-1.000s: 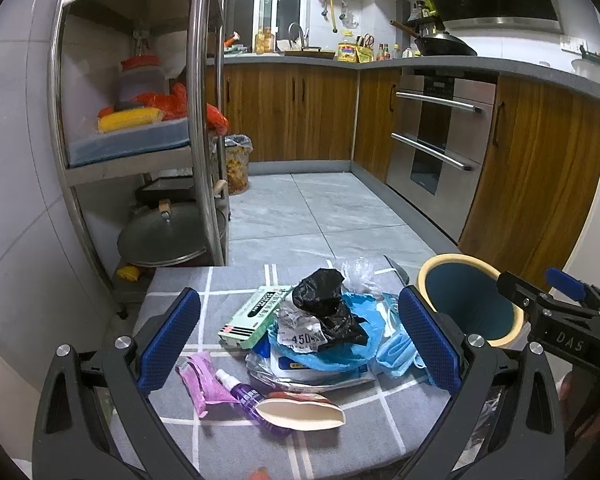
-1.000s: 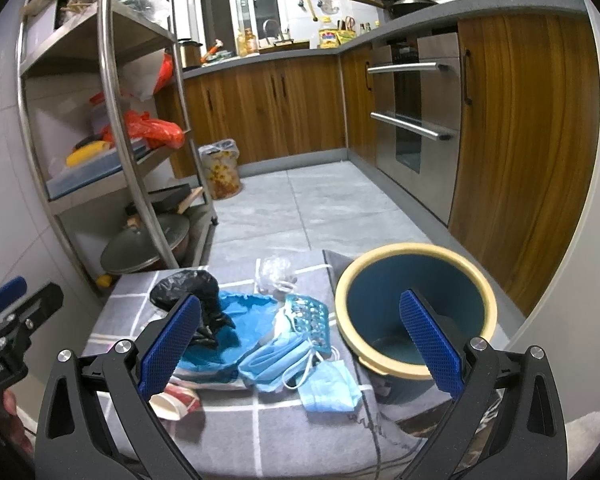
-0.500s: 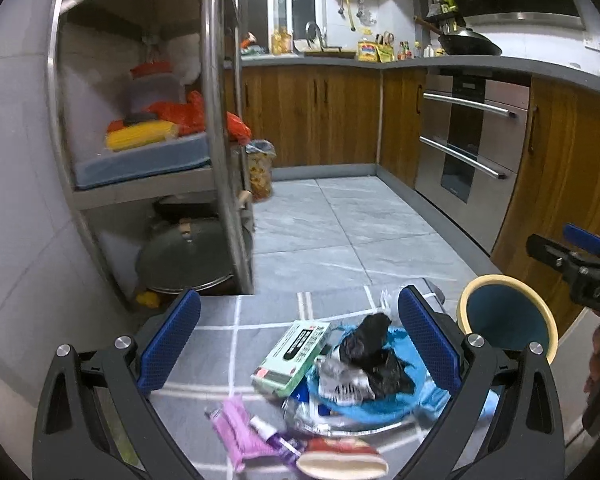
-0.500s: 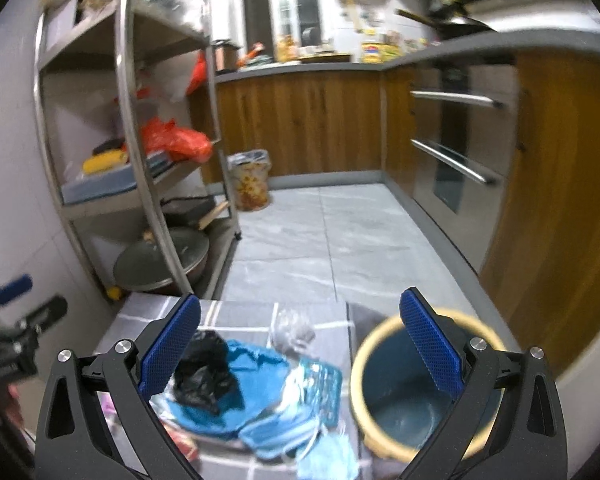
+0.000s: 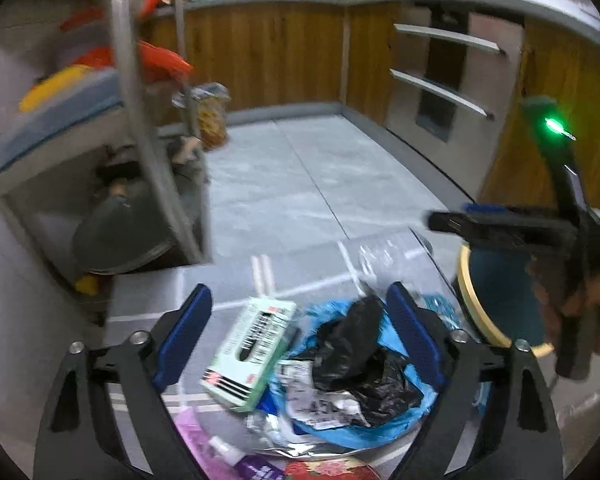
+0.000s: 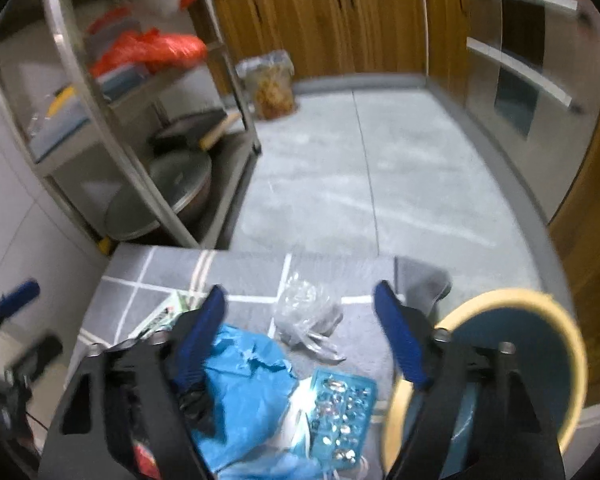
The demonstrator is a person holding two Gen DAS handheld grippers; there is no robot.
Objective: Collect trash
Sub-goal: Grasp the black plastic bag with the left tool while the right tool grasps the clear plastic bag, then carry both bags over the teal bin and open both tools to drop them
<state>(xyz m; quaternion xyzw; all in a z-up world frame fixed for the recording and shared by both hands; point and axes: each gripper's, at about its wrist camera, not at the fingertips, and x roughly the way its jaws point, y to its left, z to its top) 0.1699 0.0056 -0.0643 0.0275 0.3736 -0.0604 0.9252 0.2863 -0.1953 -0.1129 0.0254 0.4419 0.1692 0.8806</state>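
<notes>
A pile of trash lies on a grey checked cloth [image 5: 228, 280]: a green-white box [image 5: 250, 352], a black plastic bag [image 5: 356, 352] on a blue bag [image 6: 240, 396], a clear crumpled bag [image 6: 308, 316], a blue blister pack [image 6: 340, 420], a purple bottle [image 5: 244, 462]. A blue bin with a yellow rim [image 6: 512, 364] stands at the right of the pile. My left gripper [image 5: 298, 336] is open, low over the box and black bag. My right gripper [image 6: 300, 340] is open above the clear bag and blue bag; it shows in the left wrist view [image 5: 452, 220].
A steel rack [image 6: 140, 120] with pans and red bags stands at the left. Wooden cabinets [image 5: 280, 48] and an oven [image 5: 452, 76] line the back and right. A small lined waste bin [image 6: 270, 84] stands on the grey tiled floor.
Both grippers have moved forward and down toward the trash pile, so it looks larger. The right gripper has come over the clear bag. Both stay open.
</notes>
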